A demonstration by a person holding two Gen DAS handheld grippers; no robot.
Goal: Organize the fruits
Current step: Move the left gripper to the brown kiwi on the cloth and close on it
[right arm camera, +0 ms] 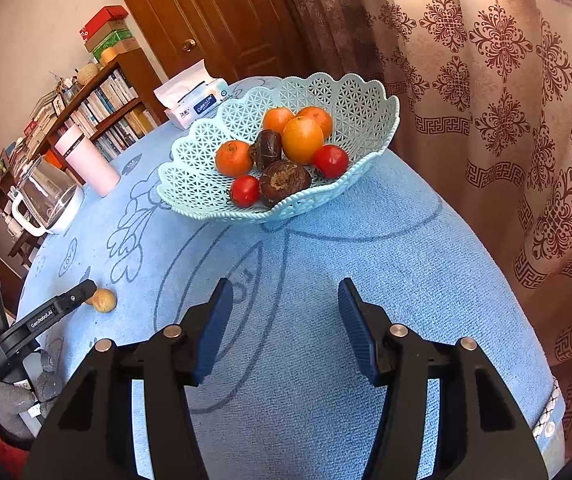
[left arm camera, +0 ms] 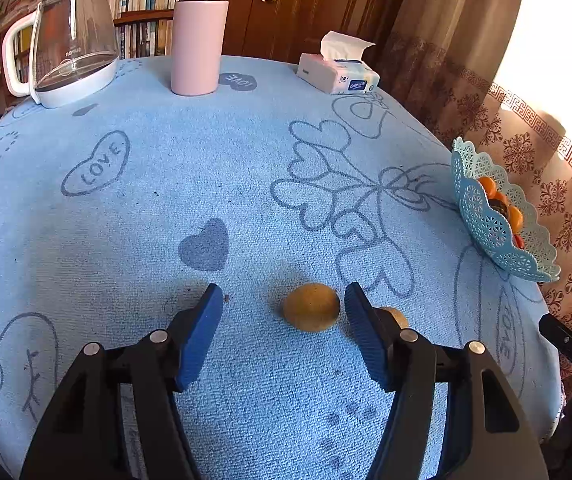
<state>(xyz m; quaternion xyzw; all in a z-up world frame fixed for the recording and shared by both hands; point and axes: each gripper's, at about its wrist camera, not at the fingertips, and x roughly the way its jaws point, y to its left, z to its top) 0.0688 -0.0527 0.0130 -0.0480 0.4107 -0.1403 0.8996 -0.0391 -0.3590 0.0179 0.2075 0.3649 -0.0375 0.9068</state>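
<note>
A brown kiwi (left arm camera: 311,307) lies on the blue tablecloth between the tips of my open left gripper (left arm camera: 284,300), close to the right finger. A second kiwi (left arm camera: 397,316) peeks out behind that finger. In the right wrist view one kiwi (right arm camera: 104,300) shows beside the left gripper's finger (right arm camera: 68,302). A light blue lattice fruit basket (right arm camera: 350,100) holds oranges (right arm camera: 303,139), red tomatoes (right arm camera: 330,161) and dark brown fruits (right arm camera: 284,179); it also shows at the table's right edge (left arm camera: 486,228). My right gripper (right arm camera: 285,298) is open and empty, in front of the basket.
A glass kettle (left arm camera: 66,44), a pink thermos (left arm camera: 199,32) and a tissue pack (left arm camera: 338,70) stand at the far side of the table. A patterned curtain (right arm camera: 506,100) hangs to the right, close to the table edge. A bookshelf (right arm camera: 98,108) and a wooden door (right arm camera: 222,12) stand behind.
</note>
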